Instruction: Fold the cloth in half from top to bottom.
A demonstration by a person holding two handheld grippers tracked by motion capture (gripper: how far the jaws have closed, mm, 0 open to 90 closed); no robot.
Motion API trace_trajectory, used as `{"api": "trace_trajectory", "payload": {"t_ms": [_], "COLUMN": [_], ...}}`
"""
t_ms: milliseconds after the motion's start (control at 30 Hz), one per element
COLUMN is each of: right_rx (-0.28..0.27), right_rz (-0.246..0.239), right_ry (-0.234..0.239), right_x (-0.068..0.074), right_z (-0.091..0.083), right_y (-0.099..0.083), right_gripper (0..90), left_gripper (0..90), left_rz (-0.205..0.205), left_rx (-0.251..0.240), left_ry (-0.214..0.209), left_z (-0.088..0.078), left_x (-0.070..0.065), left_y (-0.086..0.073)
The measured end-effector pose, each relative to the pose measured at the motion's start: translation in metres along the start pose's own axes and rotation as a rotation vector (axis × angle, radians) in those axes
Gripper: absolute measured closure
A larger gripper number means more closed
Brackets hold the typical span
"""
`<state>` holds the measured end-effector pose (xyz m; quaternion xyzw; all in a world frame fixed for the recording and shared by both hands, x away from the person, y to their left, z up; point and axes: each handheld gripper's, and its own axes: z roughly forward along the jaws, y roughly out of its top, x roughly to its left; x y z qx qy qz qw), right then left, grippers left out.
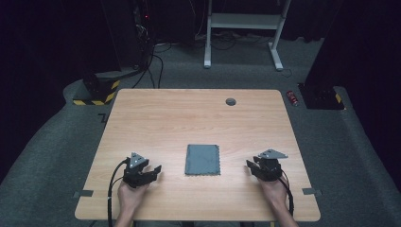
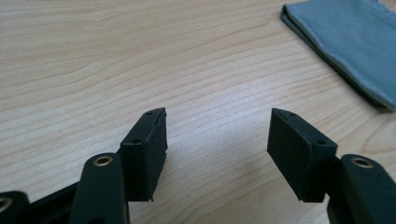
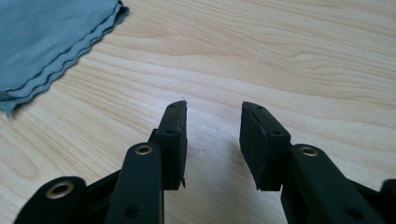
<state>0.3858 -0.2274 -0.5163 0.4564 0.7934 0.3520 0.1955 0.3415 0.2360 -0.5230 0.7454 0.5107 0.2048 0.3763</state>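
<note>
Wooden table (image 1: 198, 118) bears folded grey cloth (image 1: 203, 160) between open hand-held grippers.

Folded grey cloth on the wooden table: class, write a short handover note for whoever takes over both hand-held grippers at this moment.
Left hand-held gripper: open, nothing between the jaws, over bare wood left of the cloth.
Right hand-held gripper: open, empty, over bare wood right of the cloth.
Folded grey cloth: lies flat mid-table between them, untouched by either.
Table: small dark round spot near the far edge.
Done: nothing visible to the cloth yet.
Left: probably bring both grippers in to the cloth's edges and grip.
</note>
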Motion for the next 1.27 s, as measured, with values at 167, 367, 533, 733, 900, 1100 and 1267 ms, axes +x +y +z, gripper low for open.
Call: {"api": "trace_trajectory", "payload": {"t_ms": [167,367,533,733,900,1100,1267], "right_rx": [0.011,0.005,-0.004,0.0,0.004,0.004,0.004], "right_rz": [0.003,-0.001,0.004,0.003,0.008,0.01,0.011], "right_ry": [-0.026,-0.038,-0.04,-0.041,-0.048,-0.055,-0.055], "right_x": [-0.001,-0.0022,-0.0022,-0.0026,-0.0023,-0.0024,-0.0023], "right_z": [0.0005,0.0002,0.0004,0.001,0.0013,0.0017,0.0017], "right_y": [-0.0044,-0.0064,-0.0079,-0.0076,-0.0075,-0.0074,-0.0074], "right_gripper": [60.3,58.4,55.9,49.8,43.9,42.7,42.7], "left_gripper": [38.0,37.8,37.2,35.4,32.8,31.0,30.8], "left_rz": [-0.008,-0.005,0.0,0.032,0.042,0.05,0.05], "left_rx": [-0.001,-0.005,0.007,0.02,0.025,0.028,0.027], "left_ry": [0.021,0.037,0.042,0.064,0.077,0.071,0.071], "left_z": [-0.0001,0.0,0.0031,0.0052,0.0058,0.0059,0.006], "left_x": [0.0039,0.0052,0.0049,0.0014,-0.0009,-0.0011,-0.0011], "left_y": [-0.0029,-0.0025,-0.0029,-0.0019,-0.002,-0.002,-0.002]}}
